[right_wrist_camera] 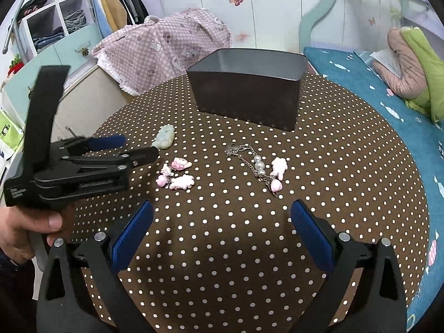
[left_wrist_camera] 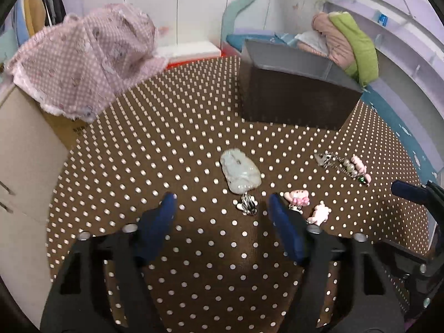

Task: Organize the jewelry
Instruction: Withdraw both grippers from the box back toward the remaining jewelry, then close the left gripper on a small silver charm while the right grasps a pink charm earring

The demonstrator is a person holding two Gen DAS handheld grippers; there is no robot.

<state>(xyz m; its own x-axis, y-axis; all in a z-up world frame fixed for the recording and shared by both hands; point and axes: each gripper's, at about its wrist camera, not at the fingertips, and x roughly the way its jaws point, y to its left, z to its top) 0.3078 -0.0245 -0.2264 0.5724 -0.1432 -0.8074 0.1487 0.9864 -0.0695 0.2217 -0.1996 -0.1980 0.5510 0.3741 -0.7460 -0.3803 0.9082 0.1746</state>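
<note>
On the brown dotted tablecloth (left_wrist_camera: pixel 166 138) lie a pale green jade pendant (left_wrist_camera: pixel 240 173) (right_wrist_camera: pixel 164 136), a small silver charm (left_wrist_camera: pixel 247 204), a cluster of pink charms (left_wrist_camera: pixel 306 204) (right_wrist_camera: pixel 177 177) and a chain bracelet with pearls and pink charms (left_wrist_camera: pixel 345 166) (right_wrist_camera: pixel 260 166). A dark open box (left_wrist_camera: pixel 294 94) (right_wrist_camera: pixel 247 94) stands at the back. My left gripper (left_wrist_camera: pixel 222 202) is open, hovering just short of the pendant and silver charm; it also shows in the right wrist view (right_wrist_camera: pixel 130 147). My right gripper (right_wrist_camera: pixel 222 213) is open and empty, short of the bracelet.
A pink checked cloth (left_wrist_camera: pixel 83 58) (right_wrist_camera: pixel 166 47) covers something at the table's left back edge. A blue bedspread (right_wrist_camera: pixel 388 105) with a pink and green pillow (right_wrist_camera: pixel 413 66) lies to the right. A beige cabinet (left_wrist_camera: pixel 25 149) stands left of the table.
</note>
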